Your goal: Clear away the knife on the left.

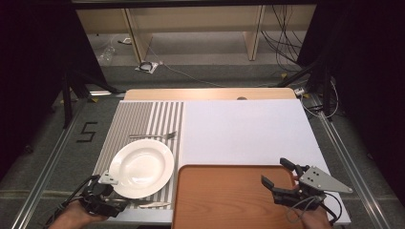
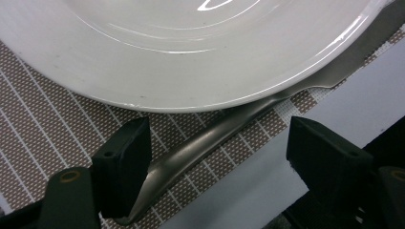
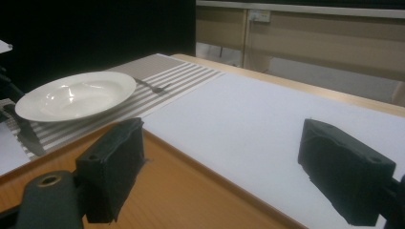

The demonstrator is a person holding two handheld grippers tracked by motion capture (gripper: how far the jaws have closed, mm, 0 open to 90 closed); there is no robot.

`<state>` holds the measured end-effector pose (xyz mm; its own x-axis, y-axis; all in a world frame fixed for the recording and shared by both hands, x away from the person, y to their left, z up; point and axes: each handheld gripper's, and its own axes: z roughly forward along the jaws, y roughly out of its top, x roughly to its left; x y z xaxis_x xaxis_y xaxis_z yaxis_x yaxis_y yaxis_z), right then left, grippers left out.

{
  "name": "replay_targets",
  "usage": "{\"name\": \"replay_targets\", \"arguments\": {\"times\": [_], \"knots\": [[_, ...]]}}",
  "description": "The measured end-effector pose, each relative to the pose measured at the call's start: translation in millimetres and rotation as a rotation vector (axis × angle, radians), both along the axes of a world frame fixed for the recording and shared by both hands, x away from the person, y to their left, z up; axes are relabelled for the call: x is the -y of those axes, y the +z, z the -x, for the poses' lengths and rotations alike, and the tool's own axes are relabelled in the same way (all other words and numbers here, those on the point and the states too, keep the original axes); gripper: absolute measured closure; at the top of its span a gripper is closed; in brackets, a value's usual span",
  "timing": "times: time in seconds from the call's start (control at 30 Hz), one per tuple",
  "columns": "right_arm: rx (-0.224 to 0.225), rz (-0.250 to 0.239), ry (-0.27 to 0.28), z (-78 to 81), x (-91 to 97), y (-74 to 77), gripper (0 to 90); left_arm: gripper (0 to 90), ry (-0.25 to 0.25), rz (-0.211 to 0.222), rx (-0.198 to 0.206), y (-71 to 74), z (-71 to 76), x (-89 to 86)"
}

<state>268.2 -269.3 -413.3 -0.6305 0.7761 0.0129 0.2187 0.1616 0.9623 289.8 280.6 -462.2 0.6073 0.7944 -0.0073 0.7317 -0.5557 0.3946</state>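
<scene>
My left gripper [image 2: 217, 162] stands apart around the knife [image 2: 200, 148] on the striped mat [image 1: 143, 117], desk's near-left corner. My right gripper [image 1: 279, 174] hangs apart above the brown tray [image 1: 229, 200].

A black "5" [image 1: 87, 131] is marked on the grey floor left of the table.

Setting: lab recording bay. Black curtains [image 1: 28, 71] on both sides, metal floor rails [image 1: 43, 167], loose cables [image 1: 282, 43] on grey carpet past far edge of surface [image 1: 239, 129], taped floor marker "5" [image 1: 87, 131], bare wooden shelving [image 1: 191, 24] behind.
</scene>
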Motion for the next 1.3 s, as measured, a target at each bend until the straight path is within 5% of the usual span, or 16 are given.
{"name": "replay_targets", "arguments": {"times": [0.57,1.3], "knots": [[-0.007,0.006,0.009,-0.2,-0.8,-0.4,17.1,34.5,-0.064,-0.013,-0.043,-7.7,-7.2,8.2],[-0.011,0.008,0.016,-0.8,-1.7,-1.0,17.4,54.7,-0.188,-0.124,-0.063,-3.5,-1.3,17.0]]}}
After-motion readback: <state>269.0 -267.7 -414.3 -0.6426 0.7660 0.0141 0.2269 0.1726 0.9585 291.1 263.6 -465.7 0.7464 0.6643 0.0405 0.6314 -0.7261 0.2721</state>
